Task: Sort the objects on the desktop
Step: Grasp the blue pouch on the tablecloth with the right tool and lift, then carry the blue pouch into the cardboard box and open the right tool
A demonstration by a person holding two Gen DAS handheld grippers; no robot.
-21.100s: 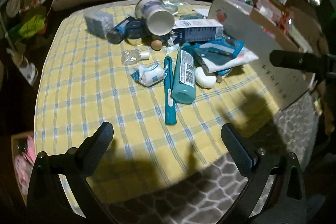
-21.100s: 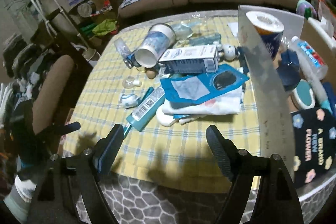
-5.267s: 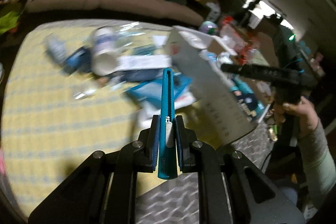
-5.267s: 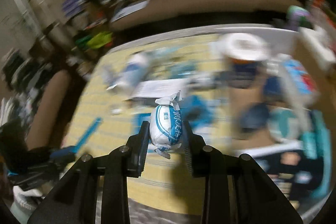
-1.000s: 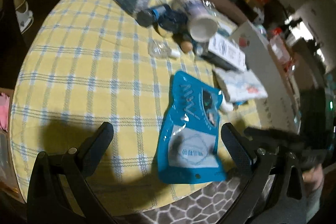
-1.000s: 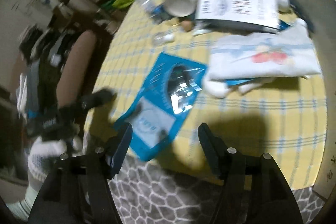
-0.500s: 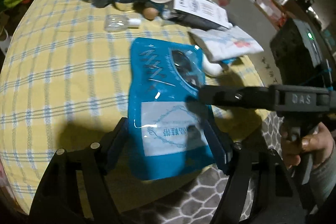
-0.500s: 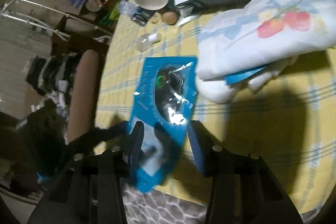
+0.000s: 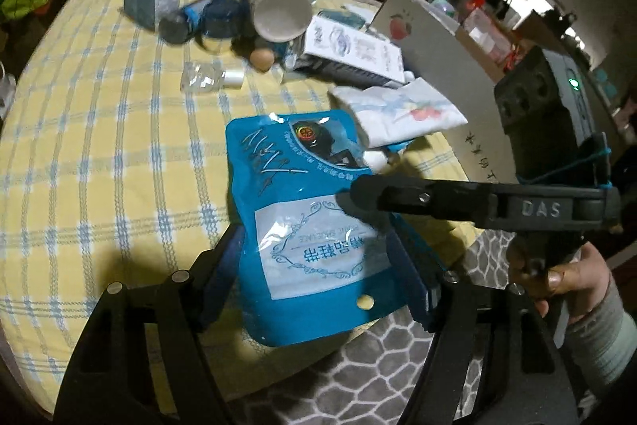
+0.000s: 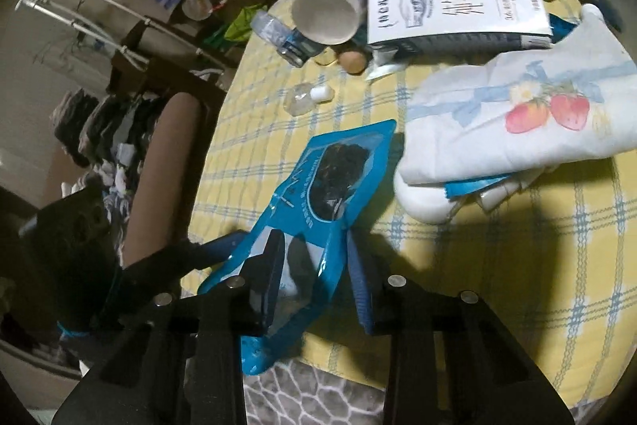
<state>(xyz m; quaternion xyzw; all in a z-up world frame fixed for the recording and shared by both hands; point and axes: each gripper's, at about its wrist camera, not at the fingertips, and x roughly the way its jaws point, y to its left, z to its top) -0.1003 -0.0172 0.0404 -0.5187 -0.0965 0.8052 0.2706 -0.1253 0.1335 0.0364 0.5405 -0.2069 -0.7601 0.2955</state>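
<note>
The glossy blue pouch (image 9: pixel 314 226), flat plastic with a clear window, lies at the near edge of the checked yellow cloth (image 9: pixel 99 154). The left gripper (image 9: pixel 318 265) pinches its sides. The right gripper (image 10: pixel 314 281) has just been closing and squeezes the pouch, which bends between its fingers. A soft white strawberry-print pack (image 10: pixel 517 118) lies beyond.
</note>
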